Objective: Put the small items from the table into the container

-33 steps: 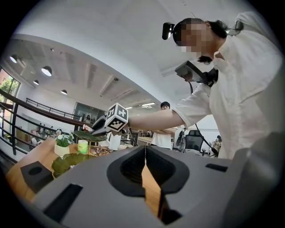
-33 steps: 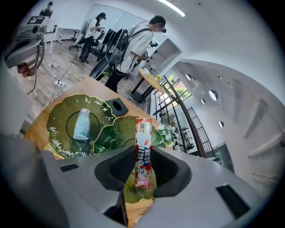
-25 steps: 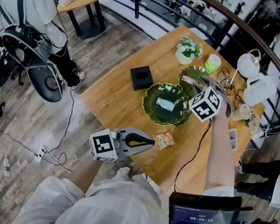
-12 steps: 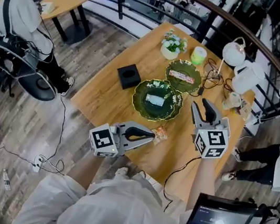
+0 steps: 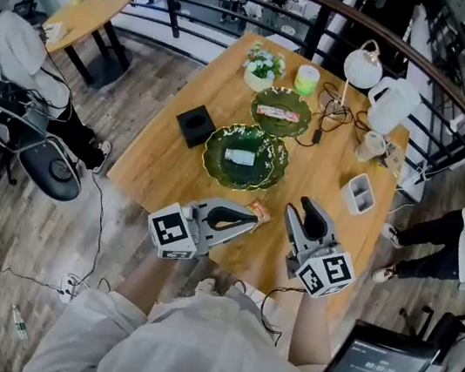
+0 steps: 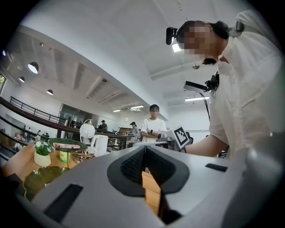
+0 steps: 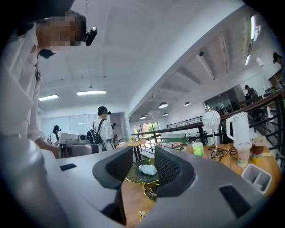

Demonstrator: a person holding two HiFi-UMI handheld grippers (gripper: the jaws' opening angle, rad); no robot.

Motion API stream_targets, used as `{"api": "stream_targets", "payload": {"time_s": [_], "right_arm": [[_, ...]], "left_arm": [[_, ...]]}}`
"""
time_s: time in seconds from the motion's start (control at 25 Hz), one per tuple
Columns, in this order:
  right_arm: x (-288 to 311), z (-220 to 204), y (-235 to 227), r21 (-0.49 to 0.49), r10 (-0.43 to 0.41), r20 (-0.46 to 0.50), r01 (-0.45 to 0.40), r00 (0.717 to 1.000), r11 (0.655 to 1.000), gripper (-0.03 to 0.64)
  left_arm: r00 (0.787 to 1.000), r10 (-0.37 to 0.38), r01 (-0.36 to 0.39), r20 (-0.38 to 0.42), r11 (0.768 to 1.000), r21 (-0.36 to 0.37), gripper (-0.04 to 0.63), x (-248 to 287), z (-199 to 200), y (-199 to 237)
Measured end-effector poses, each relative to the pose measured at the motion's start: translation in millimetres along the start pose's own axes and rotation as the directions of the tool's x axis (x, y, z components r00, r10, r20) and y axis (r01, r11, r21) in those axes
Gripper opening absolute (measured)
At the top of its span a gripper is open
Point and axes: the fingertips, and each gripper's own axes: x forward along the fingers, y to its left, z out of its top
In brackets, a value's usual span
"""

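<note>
three items are counted: a white bottle (image 5: pixel 239 156) in the larger dish (image 5: pixel 218 168), a pink packet (image 5: pixel 277 112) in the smaller dish (image 5: pixel 296 103), and an orange packet (image 5: pixel 256 213) on the table (image 5: pixel 334 158), just beside the left claw (image 5: pixel 246 221), whose tips are pressed together. the right claw (image 5: pixel 301 210) is held apart, empty.

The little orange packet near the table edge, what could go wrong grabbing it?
The small orange snack packet lies flat on the wooden table, near its front edge. The left gripper sits beside it with jaws together, so a push might slide it off. Being flat, it may also slip out on the way to the dark green glass dish.
</note>
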Motion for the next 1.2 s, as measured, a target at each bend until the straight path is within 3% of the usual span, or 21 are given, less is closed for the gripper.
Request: {"api": "stream_targets", "payload": {"time_s": [0.28, 0.48, 0.72, 1.04, 1.2], "right_arm": [[-0.4, -4.1, 18.3, -0.025, 0.018, -0.020, -0.019, 1.000, 1.000, 0.153], [-0.3, -6.3, 18.4, -0.030, 0.018, -0.027, -0.019, 0.999, 0.999, 0.153], [-1.9, -9.7, 18.5, -0.034, 0.020, -0.032, -0.022, 0.999, 0.999, 0.153], [-0.2, -13.6, 27.9, -0.063, 0.040, -0.064, -0.044, 0.997, 0.997, 0.153], [5.1, -30.7, 27.7, -0.132, 0.043, -0.158, -0.064, 0.987, 0.989, 0.153]], "left_arm": [[1.000, 0.018, -0.017, -0.012, 1.000, 0.014, 0.006, -6.9, 0.1, -3.5], [0.997, 0.040, -0.036, -0.065, 0.998, 0.057, 0.005, -10.2, -8.8, -3.5], [0.999, 0.024, -0.024, 0.022, 1.000, -0.013, 0.008, -13.5, 4.9, -5.2], [0.999, 0.041, -0.041, 0.028, 0.999, -0.002, 0.008, -19.9, 6.6, -3.6], [0.998, 0.050, -0.050, 0.023, 0.999, -0.010, 0.008, -23.2, 1.7, -1.6]]}}
